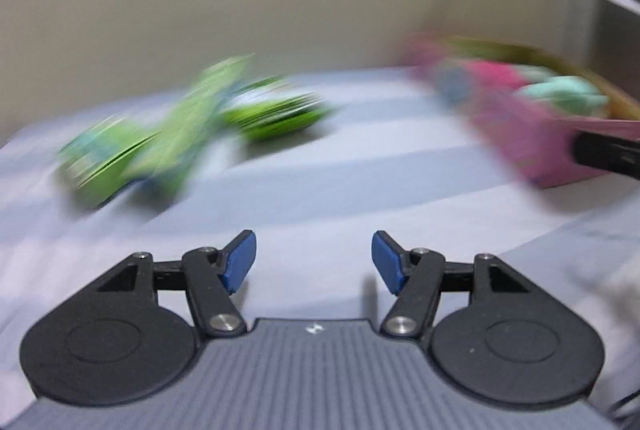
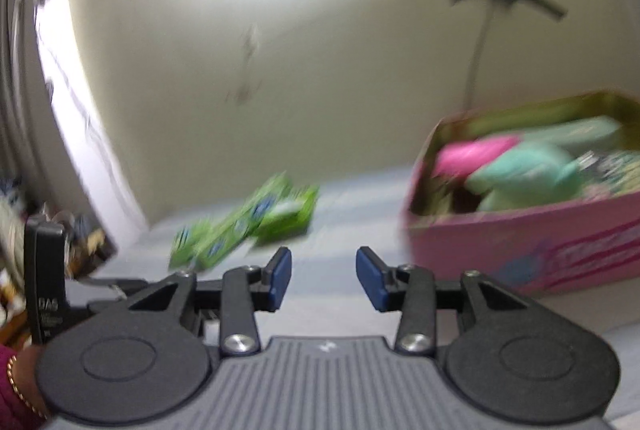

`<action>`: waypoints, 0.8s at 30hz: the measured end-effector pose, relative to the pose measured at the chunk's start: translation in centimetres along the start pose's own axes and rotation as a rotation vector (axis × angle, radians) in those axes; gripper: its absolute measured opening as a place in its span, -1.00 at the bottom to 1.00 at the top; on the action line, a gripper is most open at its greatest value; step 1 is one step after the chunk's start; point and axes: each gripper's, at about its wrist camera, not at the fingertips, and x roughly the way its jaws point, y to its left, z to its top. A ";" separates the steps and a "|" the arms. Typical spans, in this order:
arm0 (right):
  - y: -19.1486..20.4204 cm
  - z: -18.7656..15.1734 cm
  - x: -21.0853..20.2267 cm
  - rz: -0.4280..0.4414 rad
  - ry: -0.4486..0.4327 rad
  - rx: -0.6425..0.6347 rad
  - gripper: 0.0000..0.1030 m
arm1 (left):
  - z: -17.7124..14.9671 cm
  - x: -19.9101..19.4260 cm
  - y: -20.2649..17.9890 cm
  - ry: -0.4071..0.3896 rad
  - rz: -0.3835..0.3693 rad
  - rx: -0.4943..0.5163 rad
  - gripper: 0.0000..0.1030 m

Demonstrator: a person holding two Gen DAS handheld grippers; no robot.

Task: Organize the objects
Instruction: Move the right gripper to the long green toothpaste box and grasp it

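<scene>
On the striped bedsheet (image 1: 360,165) ahead of me lie the green packets (image 1: 188,125), a loose heap of flat wrappers overlapping one another, well apart from the pink box (image 2: 532,242) that stands to their right. I judge the packets are what remains to be tidied, since the box already holds soft things: a pink bundle (image 2: 472,153) and a mint-green bundle (image 2: 532,173) piled above its rim, with a patterned item at the far right that I cannot identify. The box sits open-topped and near my right side, likely so I can drop things in without reaching far.

My left tongs (image 1: 314,262) are released, blue pads parted with nothing but sheet between them, and they point toward the gap between packets and box. My right tongs (image 2: 324,278) are likewise released and empty, aimed low between the same two things. I hold both apart, I think, ready to close on a packet.

Both views are smeared, so I cannot count the packets or read their print. The box is cut off at the right edge in both views. A dark bar (image 1: 604,151) crosses its front in the left view, probably my other tool. A sleeve and bangle (image 2: 16,386) show at the lower left.
</scene>
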 end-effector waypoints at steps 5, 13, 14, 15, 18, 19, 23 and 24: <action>4.9 0.0 6.0 0.063 0.159 -0.063 -0.26 | -1.3 -0.2 8.5 -0.026 0.210 -0.109 0.28; 14.1 1.6 16.3 0.084 0.262 -0.146 0.15 | -2.3 -0.1 15.3 -0.092 0.176 -0.380 0.37; 15.1 1.5 17.4 0.077 0.269 -0.167 0.15 | -2.3 -0.2 15.7 -0.100 0.163 -0.397 0.37; 15.9 1.1 18.2 0.080 0.278 -0.189 0.16 | -2.4 -0.2 16.1 -0.109 0.150 -0.420 0.37; 18.1 0.6 20.8 0.024 0.291 -0.257 0.23 | -2.8 -0.4 17.4 -0.132 0.119 -0.491 0.37; 18.5 0.5 21.5 -0.002 0.290 -0.266 0.23 | -3.2 -0.4 17.3 -0.137 0.117 -0.507 0.37; 19.2 0.5 23.5 -0.053 0.284 -0.250 0.51 | -3.3 -0.5 17.0 -0.140 0.102 -0.516 0.39; 19.3 0.5 23.9 -0.074 0.278 -0.250 0.51 | -3.4 -0.5 16.9 -0.140 0.100 -0.512 0.44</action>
